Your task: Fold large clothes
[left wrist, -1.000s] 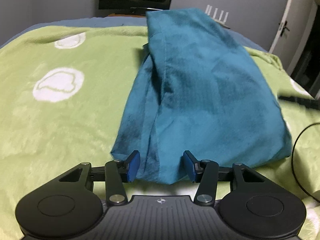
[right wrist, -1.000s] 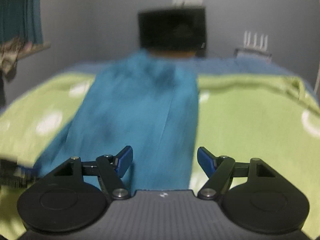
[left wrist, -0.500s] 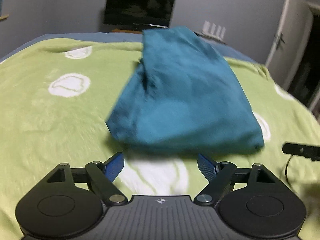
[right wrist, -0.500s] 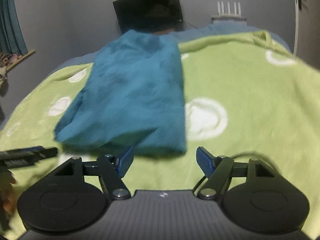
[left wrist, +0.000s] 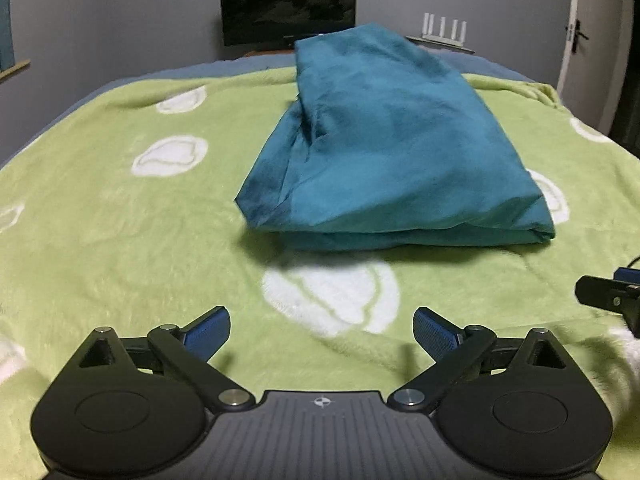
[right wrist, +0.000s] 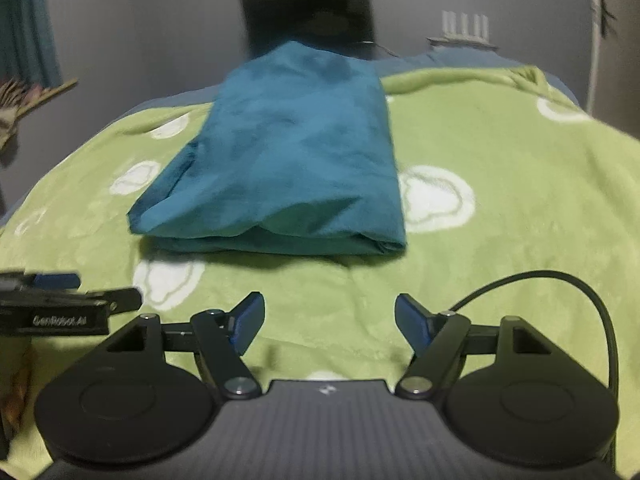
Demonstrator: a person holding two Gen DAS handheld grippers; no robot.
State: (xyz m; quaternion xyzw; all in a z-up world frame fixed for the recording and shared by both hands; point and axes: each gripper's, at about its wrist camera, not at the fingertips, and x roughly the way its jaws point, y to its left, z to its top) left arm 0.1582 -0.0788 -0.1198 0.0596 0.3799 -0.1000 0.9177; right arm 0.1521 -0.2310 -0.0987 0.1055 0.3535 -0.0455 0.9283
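A teal garment (left wrist: 384, 148) lies folded lengthwise on the green blanket (left wrist: 120, 240), its thick folded edge facing me. My left gripper (left wrist: 322, 330) hovers over the blanket short of that edge; its jaws are opening wide with nothing between them. In the right wrist view the same teal garment (right wrist: 288, 152) lies ahead and a little left. My right gripper (right wrist: 330, 322) stands open and empty, well back from the cloth. Each gripper shows at the edge of the other's view: the right gripper (left wrist: 610, 298) and the left gripper (right wrist: 60, 300).
The blanket has white blotches (left wrist: 332, 296). A black cable (right wrist: 576, 300) loops beside my right gripper. Beyond the bed stand a dark monitor (left wrist: 288, 10) and a white router (left wrist: 444, 32); a door (left wrist: 580, 40) is at the right.
My left gripper let go of the garment's near edge, drew back and spread its jaws wide. My right gripper also backed away from the cloth, which now lies flat on the blanket.
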